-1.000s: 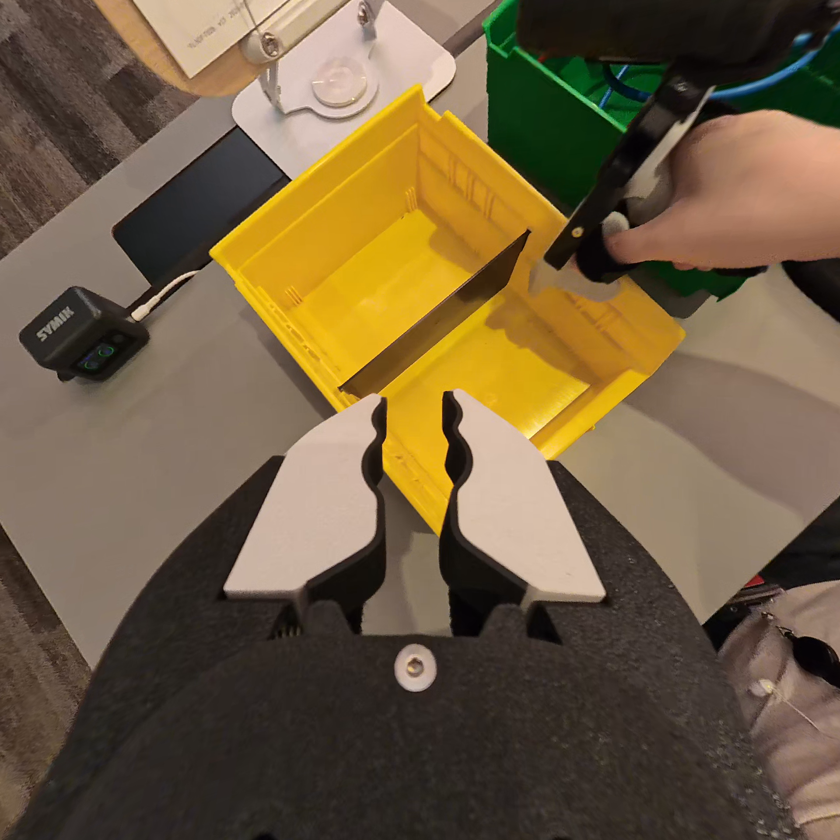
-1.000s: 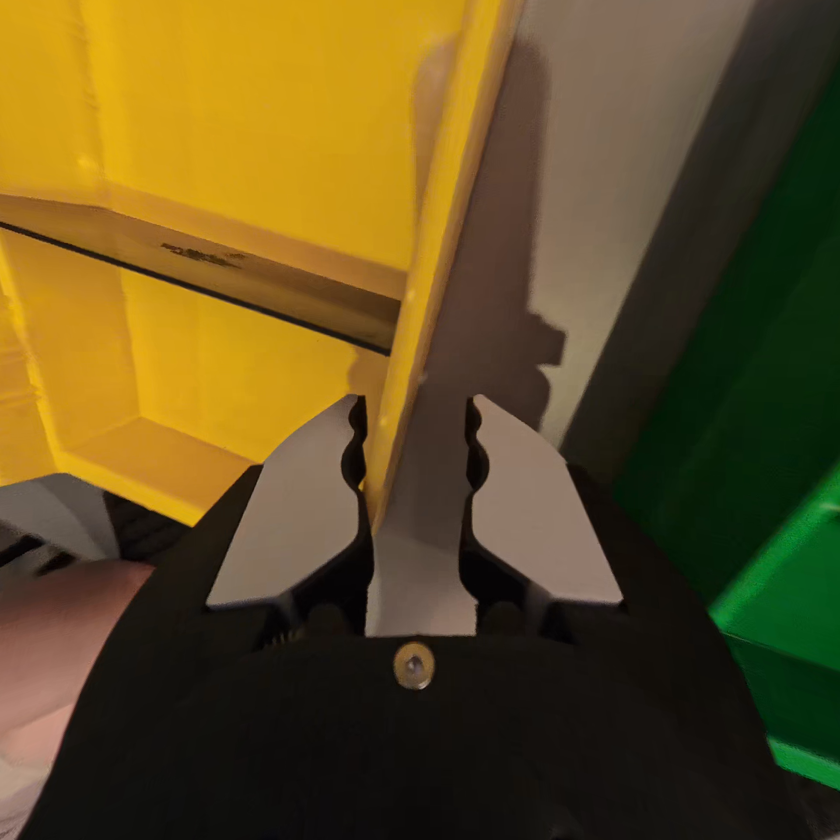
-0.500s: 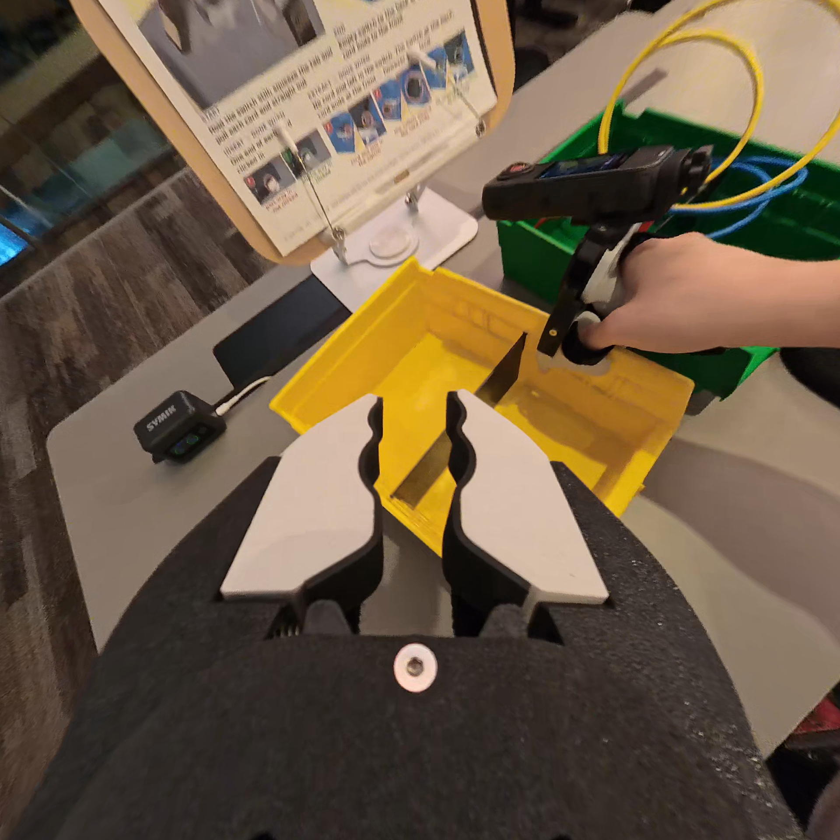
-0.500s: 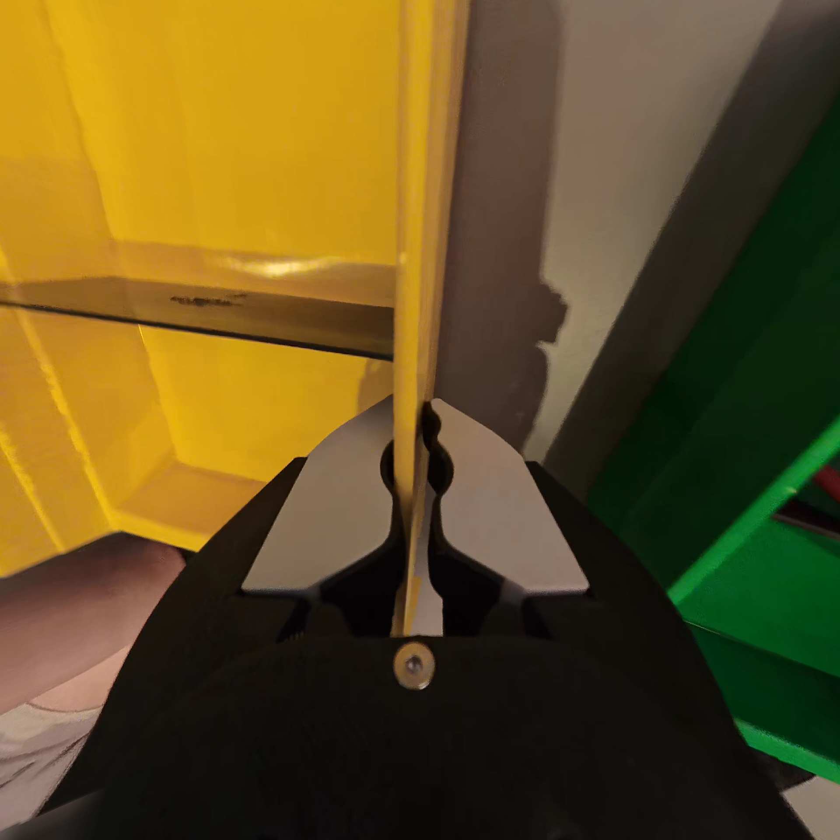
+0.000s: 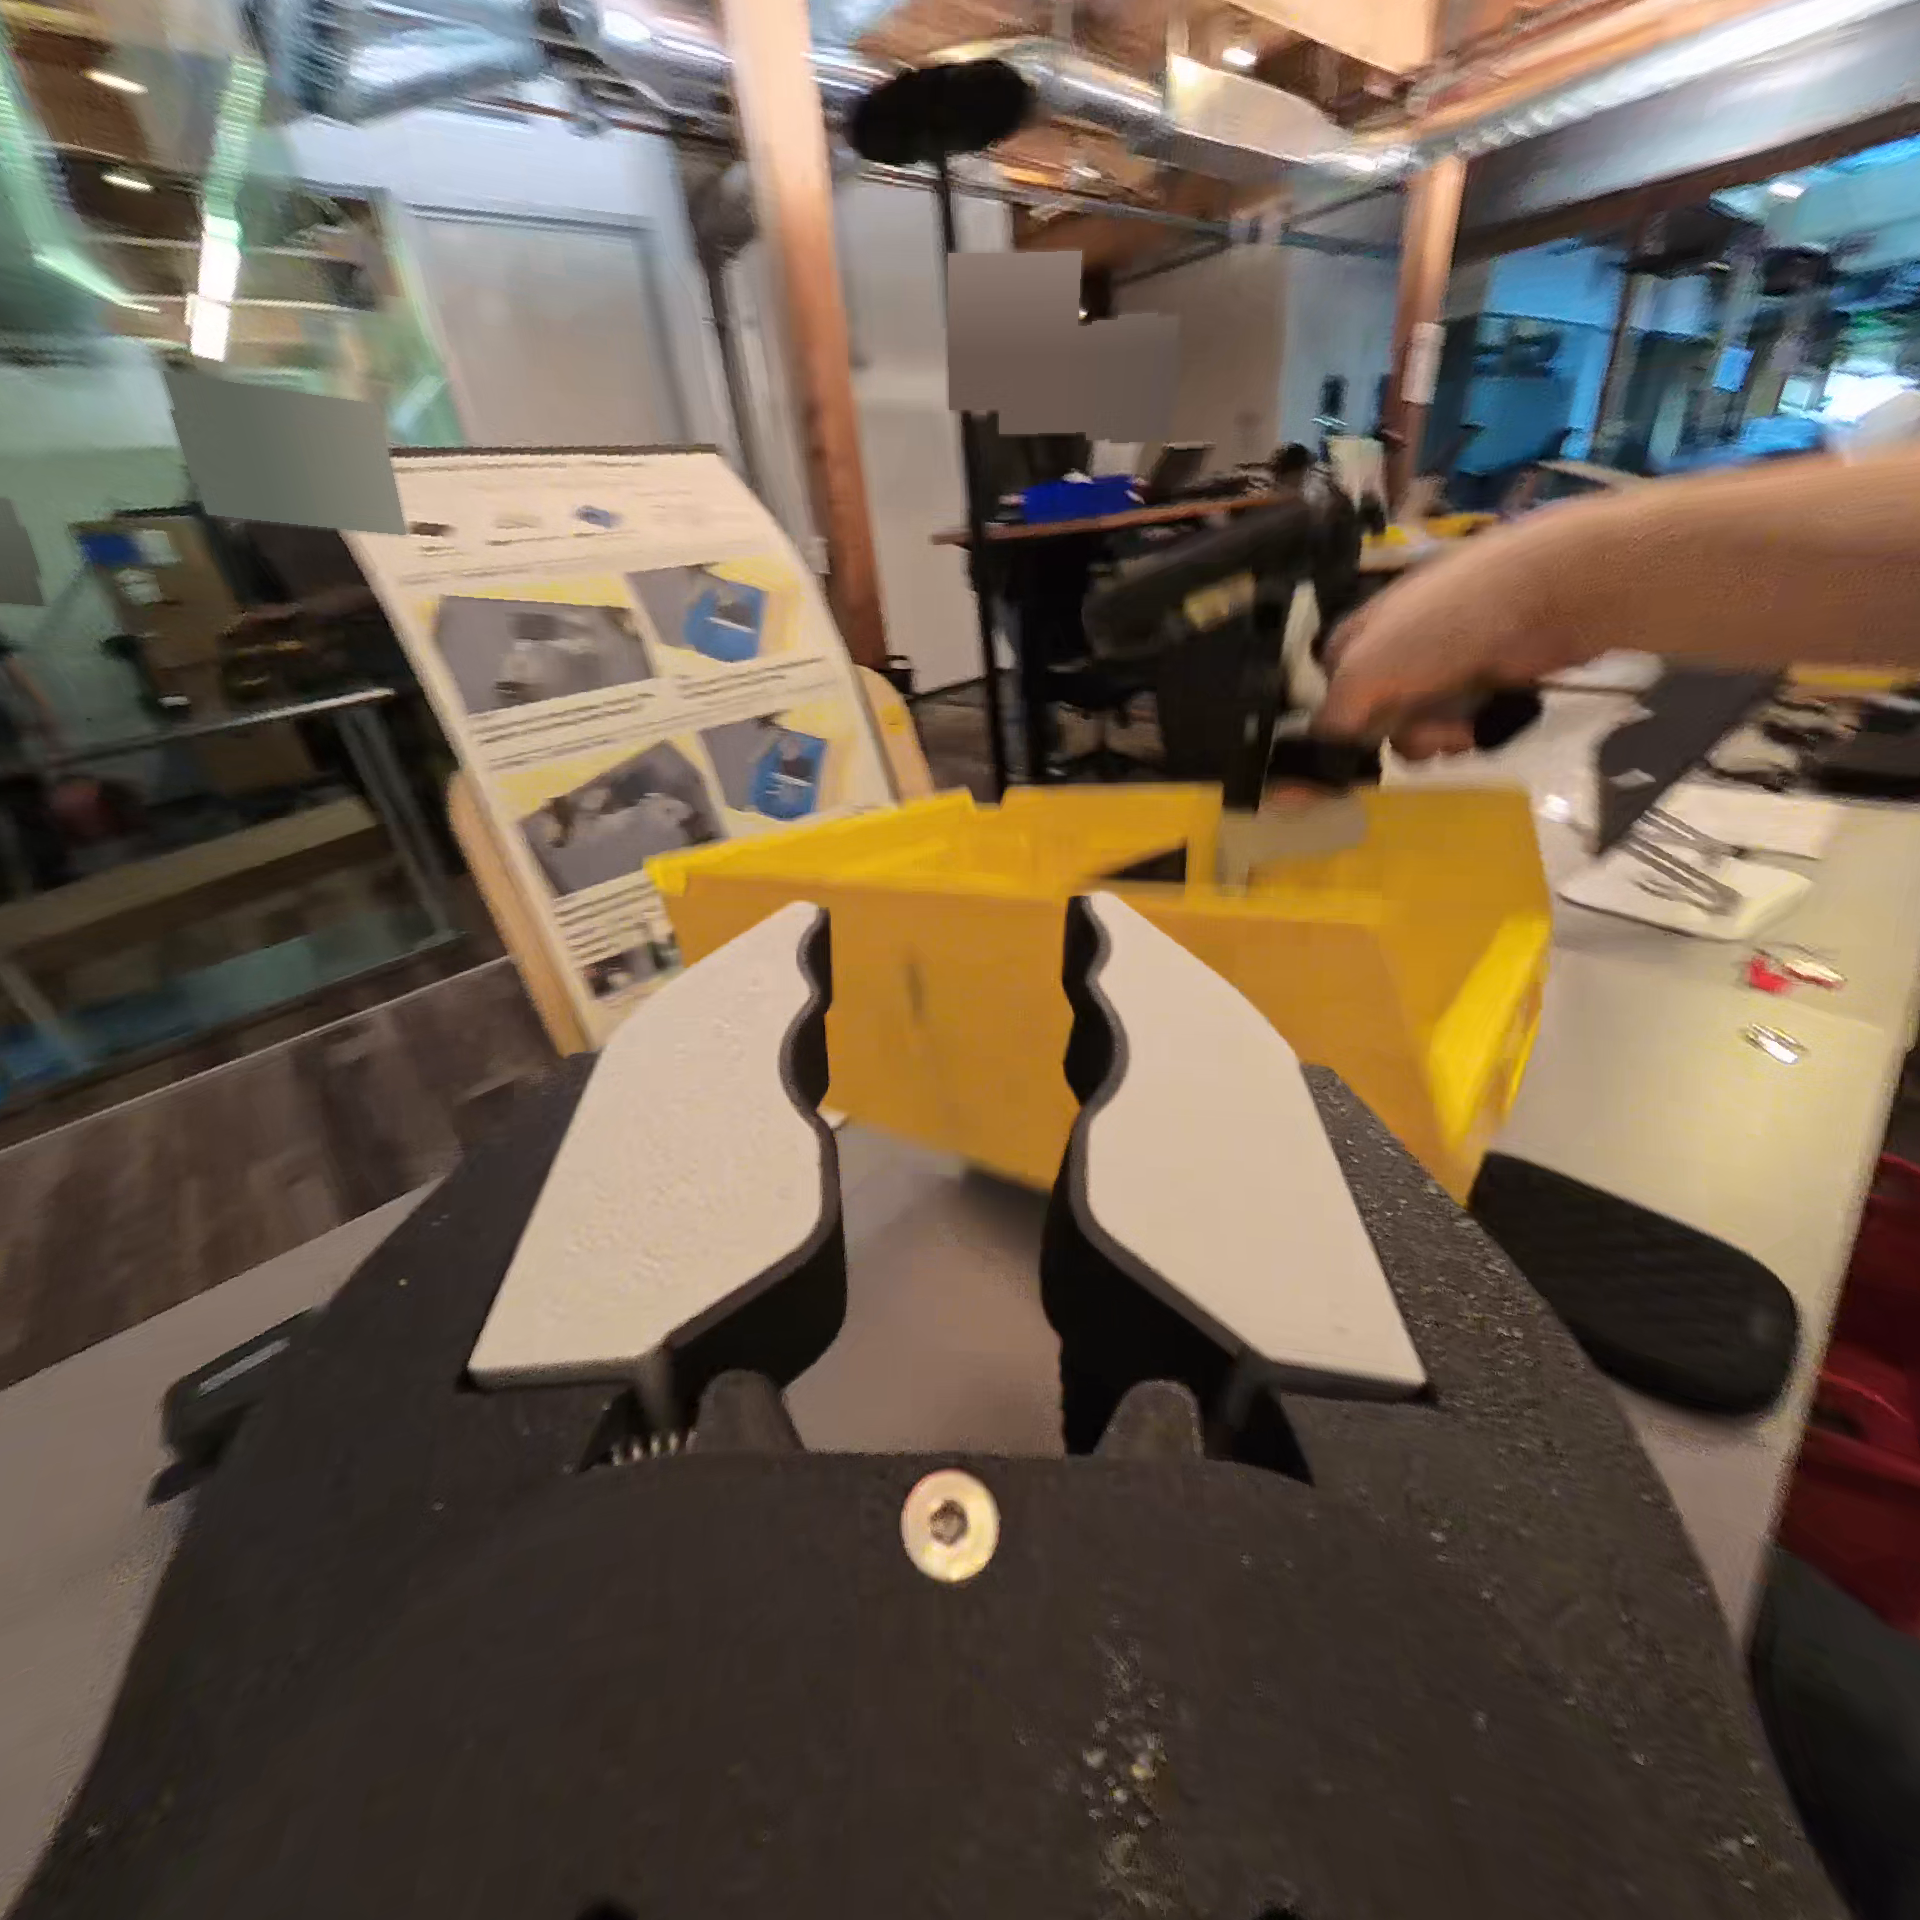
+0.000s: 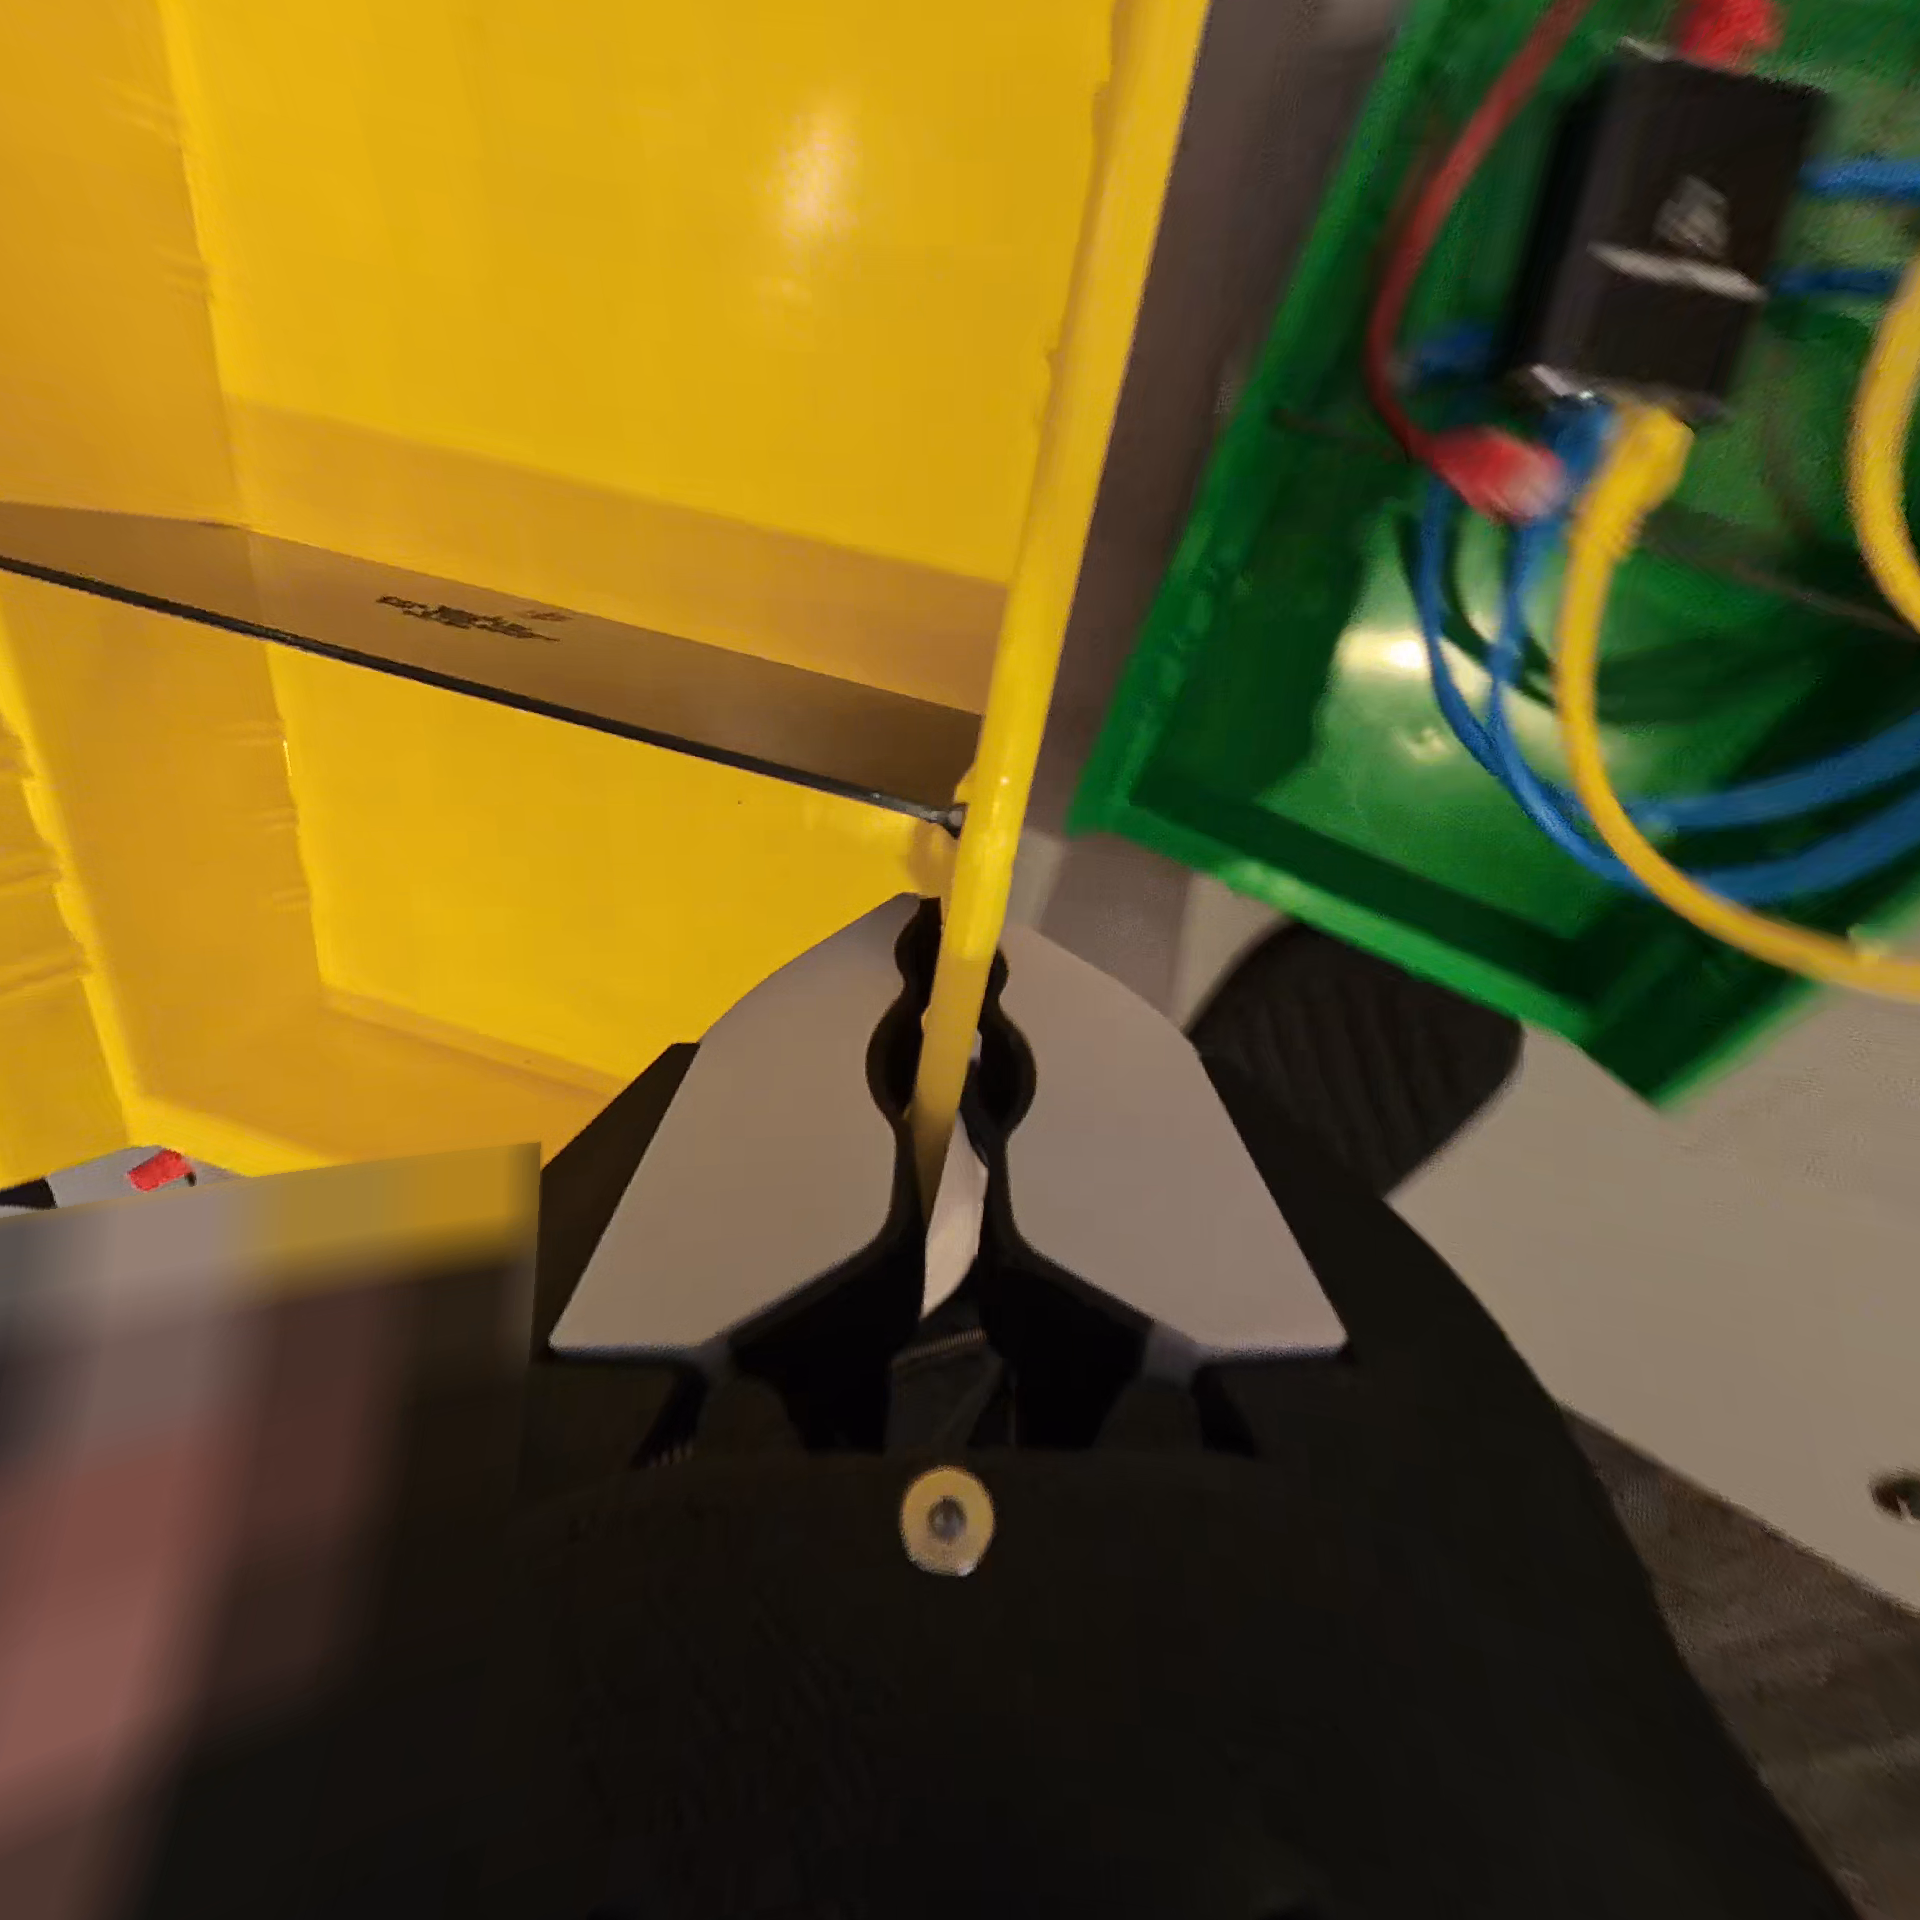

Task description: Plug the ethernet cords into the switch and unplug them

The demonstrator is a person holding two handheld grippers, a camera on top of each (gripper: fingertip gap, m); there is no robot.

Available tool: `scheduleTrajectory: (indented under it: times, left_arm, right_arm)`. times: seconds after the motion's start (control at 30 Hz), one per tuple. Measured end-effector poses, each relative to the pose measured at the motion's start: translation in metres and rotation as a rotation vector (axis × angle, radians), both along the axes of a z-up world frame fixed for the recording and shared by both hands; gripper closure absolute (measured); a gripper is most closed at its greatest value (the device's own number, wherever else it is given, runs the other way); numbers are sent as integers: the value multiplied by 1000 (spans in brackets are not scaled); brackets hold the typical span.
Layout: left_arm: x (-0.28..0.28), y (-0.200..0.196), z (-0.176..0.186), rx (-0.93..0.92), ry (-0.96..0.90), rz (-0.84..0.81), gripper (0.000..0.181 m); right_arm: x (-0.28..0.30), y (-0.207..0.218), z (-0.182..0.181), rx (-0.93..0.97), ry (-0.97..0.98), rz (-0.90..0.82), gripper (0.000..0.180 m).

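**Right jaws clamped on the yellow bin's wall, left jaws empty**

The grey tabletop (image 5: 1662, 1101) carries everything. On it sits the yellow bin (image 5: 1039, 997), split by a dark divider (image 6: 582, 644). Just beside it is the green bin (image 6: 1226, 665), which holds the black switch (image 6: 1662, 229) with red, blue and yellow ethernet cords (image 6: 1600, 582) looping around it; their plugs lie at the switch's near edge, though blur hides whether they are seated. An instruction board (image 5: 623, 707) stands at the tabletop's far left edge.

My right hand (image 5: 1423, 665) reaches in from the right, forearm level, pointing my right gripper (image 6: 951, 997) downward; its jaws are closed on the yellow bin's side wall, near the divider's end. My left gripper (image 5: 945, 997) hovers level facing the yellow bin, jaws parted with nothing between them.
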State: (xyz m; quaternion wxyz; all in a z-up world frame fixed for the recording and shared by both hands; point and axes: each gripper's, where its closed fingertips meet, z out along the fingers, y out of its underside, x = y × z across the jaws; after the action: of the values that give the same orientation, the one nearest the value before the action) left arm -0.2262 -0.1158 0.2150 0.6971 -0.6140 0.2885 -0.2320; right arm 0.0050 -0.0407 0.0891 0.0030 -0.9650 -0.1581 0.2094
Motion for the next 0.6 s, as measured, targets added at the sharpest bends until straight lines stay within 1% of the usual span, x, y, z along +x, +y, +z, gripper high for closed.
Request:
scheduleTrajectory:
  times: [0.07, 0.13, 0.23, 0.3, 0.33, 0.37, 0.43, 0.47, 0.5, 0.53, 0.6]
  left_arm:
    - [18, 2, -12, -43, 57, -78, 134]
    - [40, 17, -30, -123, 124, -130, 130]
    - [79, 56, -78, -332, 251, -199, 123]
    - [103, 92, -117, -512, 318, -204, 120]
    - [117, 110, -134, -597, 310, -214, 116]
    - [135, 124, -147, -666, 256, -248, 115]
    - [172, 133, -171, -792, 142, -384, 117]
    - [185, 135, -186, -854, 134, -417, 117]
    - [193, 137, -205, -903, 170, -411, 116]
    - [198, 140, -223, -933, 224, -388, 110]
    - [203, 146, -248, -955, 308, -335, 105]
  right_arm:
    - [52, -21, 28, 14, -14, -58, 173]
    - [109, -43, 47, 32, -33, -121, 175]
    - [194, -78, 55, 42, -62, -232, 174]
    - [246, -98, 45, 41, -81, -307, 174]
    - [268, -108, 38, 25, -88, -339, 174]
    - [290, -117, 29, 14, -100, -367, 175]
    - [329, -127, 12, 8, -130, -420, 174]
    - [347, -130, 3, 10, -150, -446, 174]
    - [364, -131, -5, 19, -174, -469, 174]
    - [378, -130, -14, 32, -181, -492, 174]
    - [406, -125, -31, 55, -209, -548, 174]
